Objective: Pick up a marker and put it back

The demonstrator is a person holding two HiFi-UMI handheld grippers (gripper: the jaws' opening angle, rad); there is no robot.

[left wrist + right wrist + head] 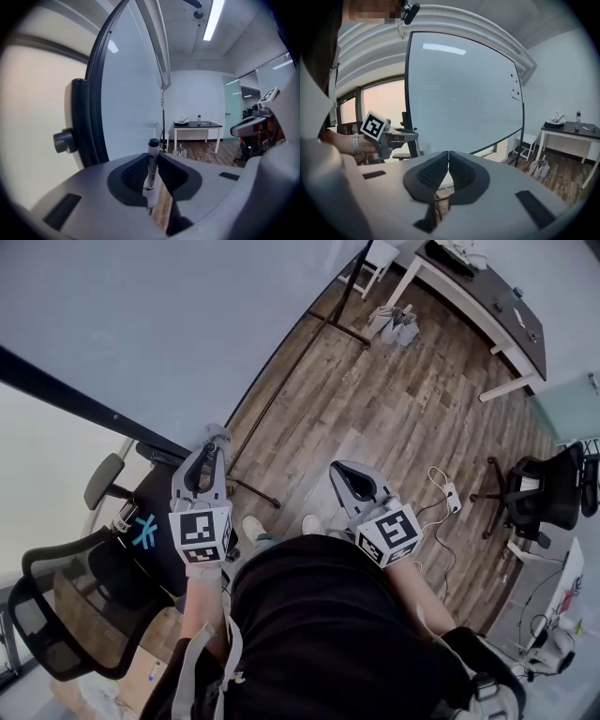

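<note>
The left gripper (151, 180) clamps an upright marker (151, 173) (black cap topmost), while the right gripper (448, 176) is closed and empty.

marker (151, 168) barrel print is too small to read. In the head view, upper left, the left gripper (214, 437) body hides the marker at the tips. The whiteboard (131, 93) is cut off by the top edge. Items on the far desk (197, 124), centre right, are too small to tell.
</note>
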